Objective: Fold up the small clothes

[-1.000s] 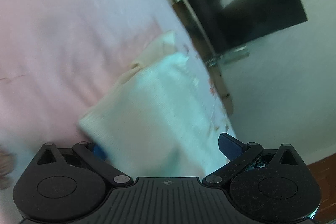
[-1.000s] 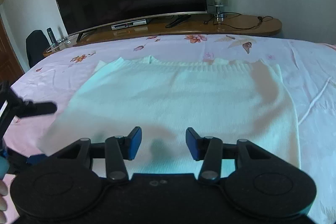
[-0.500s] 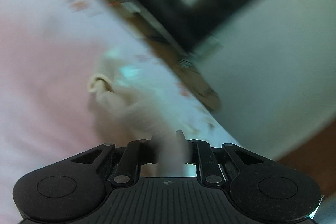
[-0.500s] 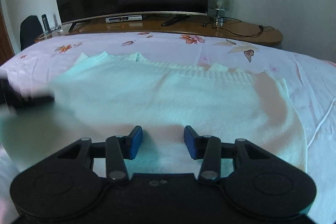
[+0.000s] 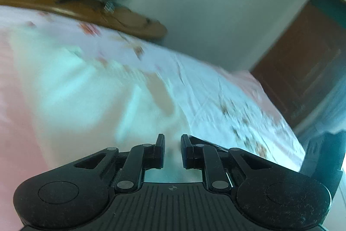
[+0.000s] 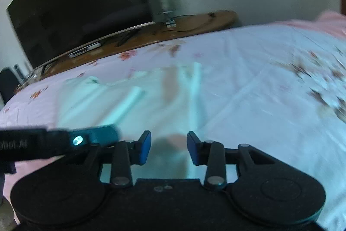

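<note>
A pale knitted sweater (image 6: 134, 105) lies on the flower-printed bedsheet (image 6: 259, 79), and part of it appears doubled over itself, with a ribbed strip crossing its middle. Both views are smeared by motion, so the exact lay of the folds is hard to read.

The left gripper (image 5: 172, 149) has its jaws drawn close, with only a narrow gap and whitish cloth showing in it. It looks like it pinches an edge of the sweater, but the blur stops me from being sure. In the right wrist view it reaches in from the left, just beside the right gripper (image 6: 168, 147), whose blue pads (image 6: 144, 147) stand apart, holding nothing, low over the near edge of the garment.

The step in hand seems to be carrying one side of the sweater across to make a fold. To do it well, I'd say the carried edge should travel low and level and land square on the layer beneath. The free gripper could pin or smooth the near hem so the knit does not drag or bunch.

As for containers, I see no basket, box or drawer. Only a glass vessel (image 6: 161, 1) stands on the wooden TV stand (image 6: 194, 23) beyond the bed, and whether anything is in it I cannot tell.
</note>
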`<action>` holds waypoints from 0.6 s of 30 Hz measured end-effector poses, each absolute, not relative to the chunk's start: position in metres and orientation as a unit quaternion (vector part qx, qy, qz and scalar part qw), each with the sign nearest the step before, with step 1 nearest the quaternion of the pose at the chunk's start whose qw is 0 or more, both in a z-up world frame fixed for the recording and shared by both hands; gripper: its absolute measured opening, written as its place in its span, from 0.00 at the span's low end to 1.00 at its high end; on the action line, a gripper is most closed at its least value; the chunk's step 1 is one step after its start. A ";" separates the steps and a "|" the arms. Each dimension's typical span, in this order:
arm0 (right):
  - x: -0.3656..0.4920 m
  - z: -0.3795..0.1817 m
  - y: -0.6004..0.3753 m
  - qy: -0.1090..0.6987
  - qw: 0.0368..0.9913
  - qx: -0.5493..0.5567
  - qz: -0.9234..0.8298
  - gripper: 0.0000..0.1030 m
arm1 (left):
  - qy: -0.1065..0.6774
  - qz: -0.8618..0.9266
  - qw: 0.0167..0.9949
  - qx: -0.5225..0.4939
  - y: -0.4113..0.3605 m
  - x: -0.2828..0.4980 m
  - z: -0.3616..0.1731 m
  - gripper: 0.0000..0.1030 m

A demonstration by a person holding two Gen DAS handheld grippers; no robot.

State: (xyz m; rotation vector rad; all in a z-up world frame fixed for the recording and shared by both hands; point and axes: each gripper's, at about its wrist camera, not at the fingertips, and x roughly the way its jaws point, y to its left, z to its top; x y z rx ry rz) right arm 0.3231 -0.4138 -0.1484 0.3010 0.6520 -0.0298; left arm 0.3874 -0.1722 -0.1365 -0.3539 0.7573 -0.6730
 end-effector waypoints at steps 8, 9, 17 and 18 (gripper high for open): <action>0.380 -0.144 -0.393 0.346 0.912 0.209 0.073 0.42 | 0.383 -0.169 0.888 -0.190 -0.084 0.436 -0.138 0.15; 0.390 -0.148 -0.388 0.355 0.905 0.218 0.079 0.42 | 0.384 -0.158 0.888 -0.198 -0.077 0.442 -0.141 0.15; 0.437 -0.167 -0.374 0.363 0.898 0.234 0.087 0.35 | 0.396 -0.111 0.887 -0.212 -0.087 0.496 -0.180 0.15; 0.441 -0.168 -0.372 0.362 0.898 0.233 0.087 0.24 | 0.399 -0.111 0.884 -0.216 -0.088 0.501 -0.182 0.15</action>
